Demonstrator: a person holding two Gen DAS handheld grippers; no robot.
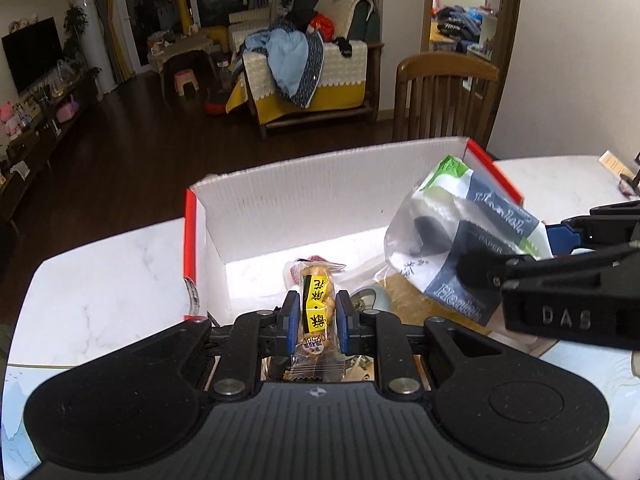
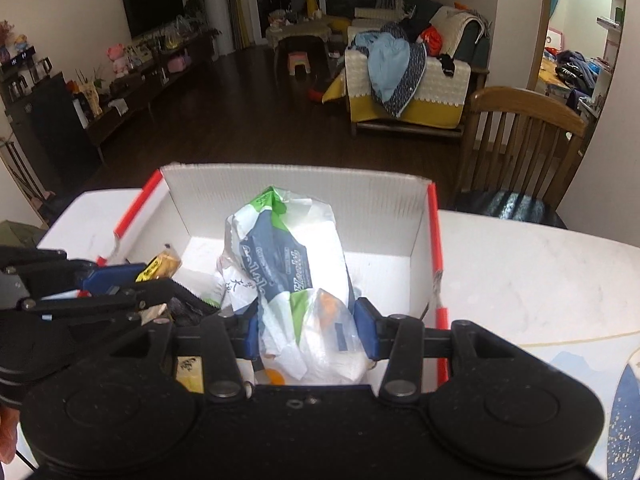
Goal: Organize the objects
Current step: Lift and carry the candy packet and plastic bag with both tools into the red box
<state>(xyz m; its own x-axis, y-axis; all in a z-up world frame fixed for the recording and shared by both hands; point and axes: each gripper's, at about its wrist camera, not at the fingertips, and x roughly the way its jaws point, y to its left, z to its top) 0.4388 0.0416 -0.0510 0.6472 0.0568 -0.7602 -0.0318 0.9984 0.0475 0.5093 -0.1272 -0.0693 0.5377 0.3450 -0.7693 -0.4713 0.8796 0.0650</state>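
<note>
Blue pads of the left gripper (image 1: pixel 318 316) sit closest in the left wrist view, and its jaws are squeezed tight on a small snack packet (image 1: pixel 318 304). The packet is clear with a yellow label and black writing, and it stands up straight between the pads. It hangs just over the near edge of the box (image 1: pixel 320 184).

The box is white inside with red edges. It sits open on the white marble worktop (image 1: pixel 104 280). More small wrapped things lie on the box floor, but they are too blurry to tell what they are.

In the right wrist view, the right gripper (image 2: pixel 312 334) has its jaws clamped on a tissue pack (image 2: pixel 288 264). The pack is soft and puffy, with white, green and dark blue on it. Both blue pads press into its sides. The pack hangs over the middle of the box, tilted toward the far wall.

The two grippers are near each other, the left one beside the tissue pack. A wooden chair (image 2: pixel 524 136) stands behind the worktop. Farther back is a sofa (image 2: pixel 408 80) with clothes piled on it.
</note>
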